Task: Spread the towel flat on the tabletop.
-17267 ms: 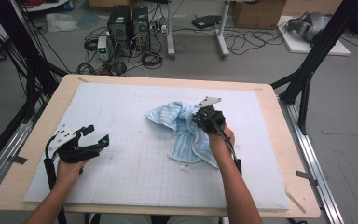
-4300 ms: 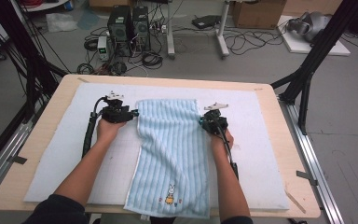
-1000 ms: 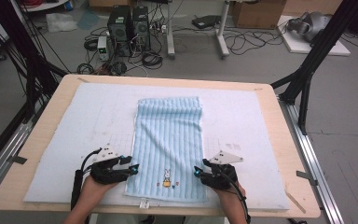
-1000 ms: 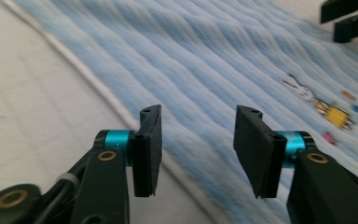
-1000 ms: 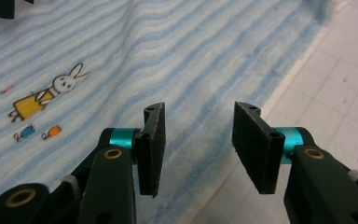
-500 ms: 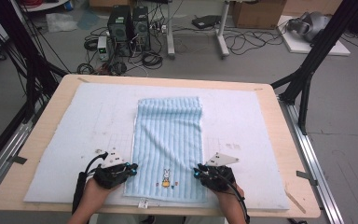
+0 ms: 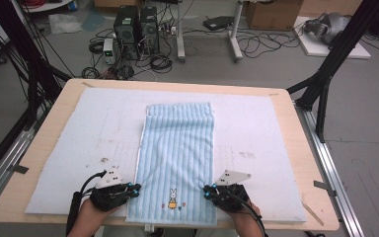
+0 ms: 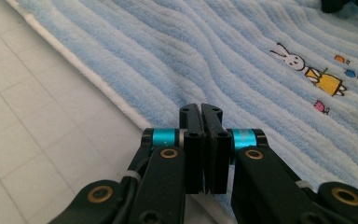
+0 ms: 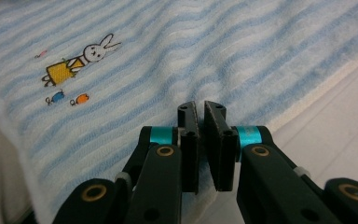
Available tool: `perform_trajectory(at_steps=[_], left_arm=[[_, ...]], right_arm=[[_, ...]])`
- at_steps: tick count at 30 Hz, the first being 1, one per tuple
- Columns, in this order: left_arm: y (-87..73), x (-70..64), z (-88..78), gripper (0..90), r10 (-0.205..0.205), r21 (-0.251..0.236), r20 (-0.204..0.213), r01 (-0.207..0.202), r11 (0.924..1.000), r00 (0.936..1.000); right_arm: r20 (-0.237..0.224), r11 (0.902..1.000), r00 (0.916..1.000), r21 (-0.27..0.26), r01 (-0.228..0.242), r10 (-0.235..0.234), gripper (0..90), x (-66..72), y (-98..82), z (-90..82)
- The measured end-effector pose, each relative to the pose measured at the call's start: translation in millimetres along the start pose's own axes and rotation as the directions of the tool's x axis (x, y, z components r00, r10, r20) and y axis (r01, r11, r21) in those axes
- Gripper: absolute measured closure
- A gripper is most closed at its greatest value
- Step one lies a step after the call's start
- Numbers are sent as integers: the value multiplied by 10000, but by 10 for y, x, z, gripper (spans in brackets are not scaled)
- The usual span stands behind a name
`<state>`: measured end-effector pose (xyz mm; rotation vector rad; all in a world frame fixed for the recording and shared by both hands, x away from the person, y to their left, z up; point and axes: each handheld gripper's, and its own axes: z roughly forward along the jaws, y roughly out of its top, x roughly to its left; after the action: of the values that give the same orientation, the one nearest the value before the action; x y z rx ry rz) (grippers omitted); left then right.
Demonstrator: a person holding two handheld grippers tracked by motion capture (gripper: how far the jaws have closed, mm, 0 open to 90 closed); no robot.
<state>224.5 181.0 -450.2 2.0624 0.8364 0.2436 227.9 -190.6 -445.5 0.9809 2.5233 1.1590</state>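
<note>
The blue striped towel (image 7: pixel 177 160) lies flat down the middle of the counter (image 7: pixel 44 143), its near edge at the bottom of the high view. The left gripper (image 8: pixel 200 109) is clenched on the towel's left edge; the right gripper (image 9: pixel 201 108) has just been closing on the right edge. Soft, light and limp, it is best held at its corners. The gripper views show the rabbit embroidery (image 8: pixel 307 67) closely; the high view shows the folded far end.

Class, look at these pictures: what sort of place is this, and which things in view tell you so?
Probably a lab or workshop set up for recording. A padded table stands inside a black metal frame, with computer towers and loose cables on a bare floor behind it.
</note>
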Motion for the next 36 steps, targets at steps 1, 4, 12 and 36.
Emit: perform_trajectory(at_steps=[1,4,12,36], left_arm=[[-15,-15,-15,872,25,-7,64,-25,10000,10000],[-61,-61,-67,872,72,49,326,-74,10000,9994],[-137,-134,-203,833,98,-5,756,-98,10000,9971],[176,154,205,876,-56,-8,-226,55,10000,9997]], right_arm=[[-56,10000,10000,49,42,-42,844,19,-9,-14],[-264,9998,9995,140,163,-160,844,64,-47,-59],[-808,9999,9967,131,84,-73,750,141,-92,-155],[-55,9997,10000,228,67,-66,869,-62,251,239]])
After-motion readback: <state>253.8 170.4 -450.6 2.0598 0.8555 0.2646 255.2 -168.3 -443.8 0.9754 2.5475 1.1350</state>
